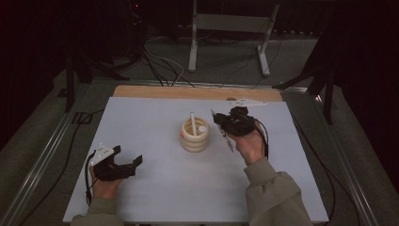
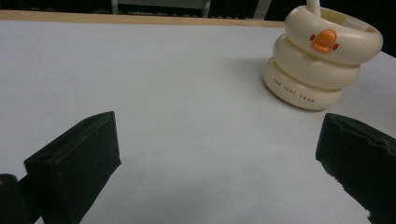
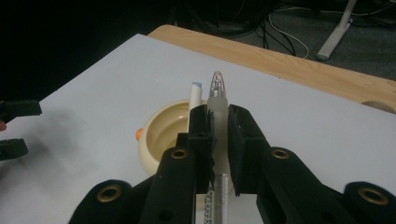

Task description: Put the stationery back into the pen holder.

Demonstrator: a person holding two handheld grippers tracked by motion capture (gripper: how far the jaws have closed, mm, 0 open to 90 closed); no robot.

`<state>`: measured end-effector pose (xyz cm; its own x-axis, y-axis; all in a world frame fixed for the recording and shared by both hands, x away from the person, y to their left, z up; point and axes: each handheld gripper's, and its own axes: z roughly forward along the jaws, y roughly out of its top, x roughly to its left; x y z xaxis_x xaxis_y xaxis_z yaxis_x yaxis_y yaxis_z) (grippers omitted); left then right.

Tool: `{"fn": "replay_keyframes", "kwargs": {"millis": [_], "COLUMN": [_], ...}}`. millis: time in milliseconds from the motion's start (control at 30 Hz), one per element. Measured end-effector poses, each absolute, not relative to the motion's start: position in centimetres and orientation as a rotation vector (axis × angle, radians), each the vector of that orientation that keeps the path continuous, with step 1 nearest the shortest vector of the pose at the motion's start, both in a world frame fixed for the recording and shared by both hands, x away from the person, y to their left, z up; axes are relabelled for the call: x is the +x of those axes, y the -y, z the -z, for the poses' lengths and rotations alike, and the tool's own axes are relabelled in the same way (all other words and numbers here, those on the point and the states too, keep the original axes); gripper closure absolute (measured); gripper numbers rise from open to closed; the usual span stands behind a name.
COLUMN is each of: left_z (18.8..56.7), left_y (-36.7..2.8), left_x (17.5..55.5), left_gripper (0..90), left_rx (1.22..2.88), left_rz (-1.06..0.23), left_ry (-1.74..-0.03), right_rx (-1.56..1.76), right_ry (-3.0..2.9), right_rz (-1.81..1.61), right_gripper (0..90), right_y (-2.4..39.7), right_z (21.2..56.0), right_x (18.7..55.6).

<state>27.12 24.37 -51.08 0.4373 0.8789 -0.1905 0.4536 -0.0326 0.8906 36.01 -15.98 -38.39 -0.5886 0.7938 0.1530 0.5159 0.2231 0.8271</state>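
Left hand-held gripper [image 1: 128, 165]: resting low at the near left of the table [image 1: 155, 188], jaws standing wide apart with nothing between them. It points across the white surface toward the cream ring-stacked holder [image 1: 195, 134], which lies well apart from it, up and to the right in the left gripper view [image 2: 322, 56].

Centre: the holder stands upright near the middle of the table. One white pen [image 1: 192, 121] already leans inside it, its tip rising above the rim.

Right hand-held gripper [image 1: 225, 120]: held just beside the holder on its right, jaws clamped on a clear-tipped pen [image 3: 217, 98]. The pen's long axis runs along the jaws, its tip projecting past the jaw ends and its barrel trailing back below the hand in the high view [image 1: 227, 140]. This gripper is plainly the nearer of the two to the holder.

Governing relation: in the right gripper view the holder's open mouth [image 3: 164, 135] lies just left of and below the pen tip. Judged from this, the pen must tip downward and shift slightly toward the opening to enter beside the white pen.

View differences: the left gripper view shows the orange duck bill [image 2: 324, 40] and lettering on the holder's side. The right gripper view shows the clamp itself and the hollow interior. The high view shows the spacing of both grippers from the holder.
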Motion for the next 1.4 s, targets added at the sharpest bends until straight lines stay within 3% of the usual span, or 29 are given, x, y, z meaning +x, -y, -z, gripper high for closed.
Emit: {"fn": "replay_keyframes", "kwargs": {"millis": [1400], "left_z": [51.1], "left_y": [-24.6], "left_x": [27.1], "left_gripper": [0.1], "left_rx": [1.650], "left_rz": [-0.512], "left_ry": [-1.176], "right_rx": [1.152], "right_ry": [-2.183], "right_rz": [-1.301], "right_gripper": [80.6], "right_y": [12.4], "right_z": [36.9], "right_x": [39.1]}}
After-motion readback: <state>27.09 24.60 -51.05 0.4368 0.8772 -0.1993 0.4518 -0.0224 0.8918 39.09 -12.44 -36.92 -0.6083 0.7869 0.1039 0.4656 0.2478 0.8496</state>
